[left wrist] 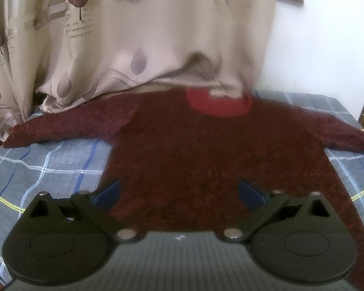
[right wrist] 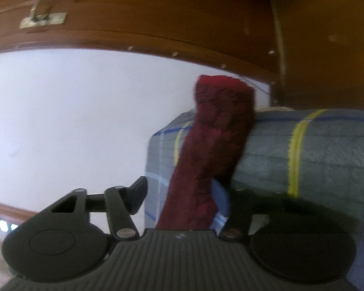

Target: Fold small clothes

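Note:
A dark red fuzzy sweater [left wrist: 194, 150] lies flat on the grey checked bed cover [left wrist: 48, 169], sleeves spread left and right, its brighter red collar [left wrist: 218, 104] at the far end. My left gripper [left wrist: 179, 194] is open and empty above the sweater's near hem. In the right wrist view one sleeve [right wrist: 213, 145] of the sweater hangs over the bed's edge. My right gripper [right wrist: 182, 198] is open, with the sleeve's lower part between its fingers; I cannot tell if it touches them.
A beige curtain [left wrist: 133, 36] with leaf prints hangs behind the bed and drapes onto the collar end. A white wall [right wrist: 72, 121] and brown wooden door frame [right wrist: 157, 12] are past the bed's side.

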A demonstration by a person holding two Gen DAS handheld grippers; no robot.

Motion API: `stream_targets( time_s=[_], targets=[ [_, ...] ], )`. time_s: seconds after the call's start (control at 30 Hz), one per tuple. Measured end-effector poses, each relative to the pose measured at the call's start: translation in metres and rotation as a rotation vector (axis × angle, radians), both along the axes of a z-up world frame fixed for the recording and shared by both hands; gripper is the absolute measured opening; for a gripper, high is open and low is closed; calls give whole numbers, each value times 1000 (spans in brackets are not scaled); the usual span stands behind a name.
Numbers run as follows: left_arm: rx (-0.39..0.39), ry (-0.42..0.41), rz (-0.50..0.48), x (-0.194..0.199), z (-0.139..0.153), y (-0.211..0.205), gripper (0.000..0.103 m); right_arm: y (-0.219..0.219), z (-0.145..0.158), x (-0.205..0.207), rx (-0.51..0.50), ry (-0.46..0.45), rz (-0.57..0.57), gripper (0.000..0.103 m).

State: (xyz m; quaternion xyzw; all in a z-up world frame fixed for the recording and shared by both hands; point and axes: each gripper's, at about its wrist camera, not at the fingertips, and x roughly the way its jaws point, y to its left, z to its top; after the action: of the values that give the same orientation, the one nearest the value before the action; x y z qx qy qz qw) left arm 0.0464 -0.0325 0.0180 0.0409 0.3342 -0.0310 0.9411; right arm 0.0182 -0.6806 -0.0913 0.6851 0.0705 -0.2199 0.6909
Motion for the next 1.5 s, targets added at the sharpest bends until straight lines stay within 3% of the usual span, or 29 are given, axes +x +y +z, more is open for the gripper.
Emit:
stream_targets(
  time_s=[0.13,0.47,0.5,0.57,0.6,0.63,0.73,0.87,0.97,1.13,1.33,1.5],
  targets=[
    [0,2,-5,0,0,-1,103,10,7,-12,-6,87,-29,53],
    [-11,8,7,2,-3,0,103,-2,5,24,-24,139,-45,51],
    [-9,9,9,3,-3,1,103,-3,5,27,-23,140,-53,48],
    [-7,9,7,3,-3,2,103,-5,1,28,-10,153,-68,32],
    [-7,5,6,2,-3,3,103,-5,-4,29,2,158,-71,15],
    [-6,0,5,2,-3,3,103,-7,-10,27,11,150,-74,10],
    [0,-14,6,0,-2,7,103,-9,-9,29,-59,123,-45,13],
    [-10,-20,25,-1,-1,16,103,0,23,43,-199,75,44,13],
    [-21,-19,45,-1,-3,26,103,25,62,71,-329,30,166,13],
    [-23,-28,70,-5,-4,42,103,86,102,127,-446,-34,338,13],
    [-32,-20,94,-7,-6,65,103,171,99,192,-445,-66,495,13],
    [-51,-1,117,-5,-13,81,103,236,88,209,-413,-60,595,13]
  ],
)
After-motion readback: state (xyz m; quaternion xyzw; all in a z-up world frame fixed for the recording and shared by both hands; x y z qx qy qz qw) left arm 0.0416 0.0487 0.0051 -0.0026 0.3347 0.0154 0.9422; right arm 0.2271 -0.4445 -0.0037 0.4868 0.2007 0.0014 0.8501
